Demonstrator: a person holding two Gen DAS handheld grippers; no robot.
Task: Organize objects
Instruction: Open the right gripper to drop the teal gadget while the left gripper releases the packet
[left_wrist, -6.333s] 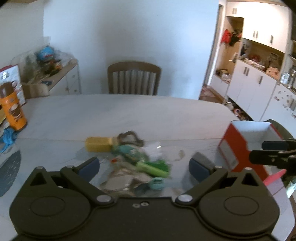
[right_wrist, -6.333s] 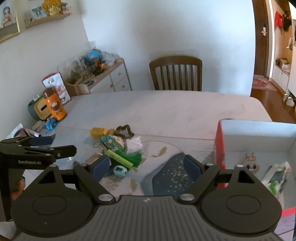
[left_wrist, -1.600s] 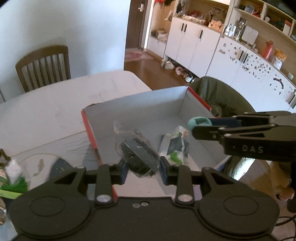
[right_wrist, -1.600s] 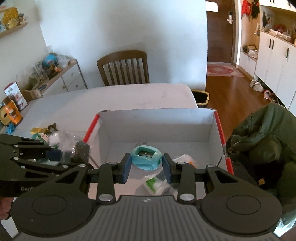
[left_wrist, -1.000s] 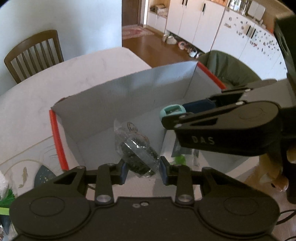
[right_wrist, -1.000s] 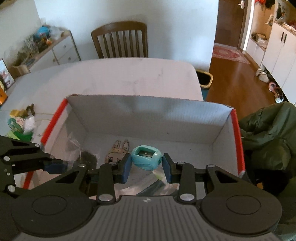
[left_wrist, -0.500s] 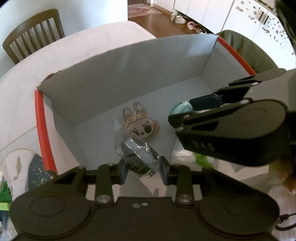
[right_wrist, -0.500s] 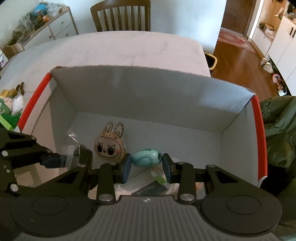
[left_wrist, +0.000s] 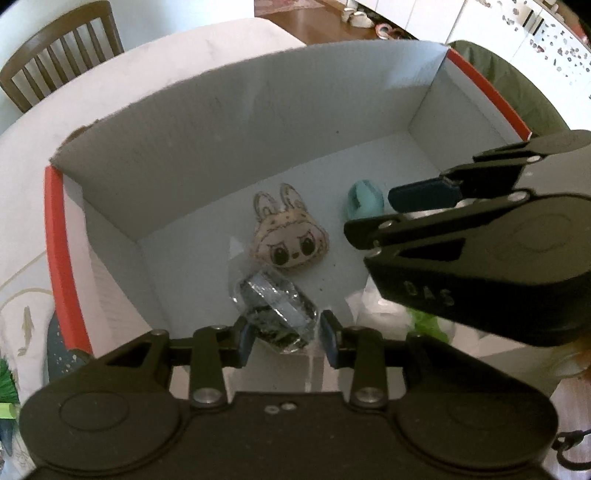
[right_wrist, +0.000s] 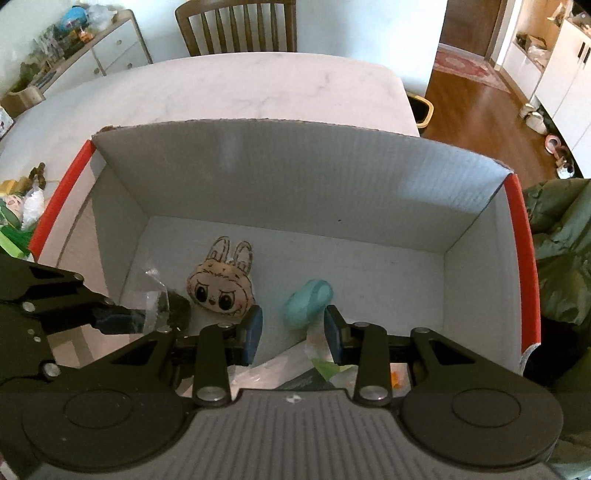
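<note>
A white cardboard box with red rims (left_wrist: 55, 229) (right_wrist: 524, 258) stands on the table, and both grippers reach into it. My left gripper (left_wrist: 287, 338) is shut on a clear bag of dark bits (left_wrist: 277, 314), held low over the box floor; the right wrist view shows the same bag (right_wrist: 159, 302). My right gripper (right_wrist: 292, 334) is open, and a teal egg-shaped thing (right_wrist: 308, 302) (left_wrist: 364, 201) lies on the floor just past its fingertips. A beige bunny-face plush (left_wrist: 288, 236) (right_wrist: 221, 284) lies between the bag and the teal thing.
Green-and-white packets (right_wrist: 325, 365) lie on the box floor under the right gripper. A pile of small things (right_wrist: 14, 218) sits on the table left of the box, near a dark placemat (left_wrist: 55, 350). A green jacket (right_wrist: 561, 251) hangs right of the box.
Both grippers carried their loads from the table into the box and lowered. The right gripper has let go of the teal thing, which now rests on the floor. The bag is still held.
</note>
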